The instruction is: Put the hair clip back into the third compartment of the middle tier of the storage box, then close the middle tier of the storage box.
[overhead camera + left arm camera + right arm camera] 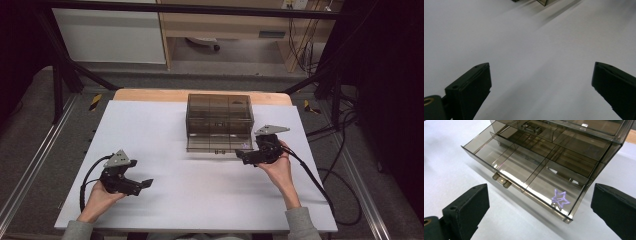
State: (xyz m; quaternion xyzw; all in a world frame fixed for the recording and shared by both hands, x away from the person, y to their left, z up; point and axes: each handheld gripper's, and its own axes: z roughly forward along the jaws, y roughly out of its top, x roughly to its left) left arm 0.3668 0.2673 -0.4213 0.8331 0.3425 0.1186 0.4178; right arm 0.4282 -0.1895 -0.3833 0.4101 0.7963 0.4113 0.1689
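Purple star clip [559, 198] lies in the open drawer [499, 162], just ahead of the empty, wide-open right gripper [537, 202]; push the drawer in gently.

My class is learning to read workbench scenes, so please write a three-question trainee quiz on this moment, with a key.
1. True or false: the bottom drawer of the smoky plastic drawer box is pulled out.
2. Which drawer compartment holds the purple star-shaped clip? A: the one at the end nearest the right gripper. B: the middle one. C: the far end one.
3. In a few words, what lies between the open jaws of the left gripper?

Key: 1 true. 2 A. 3 nothing but the bare white table.
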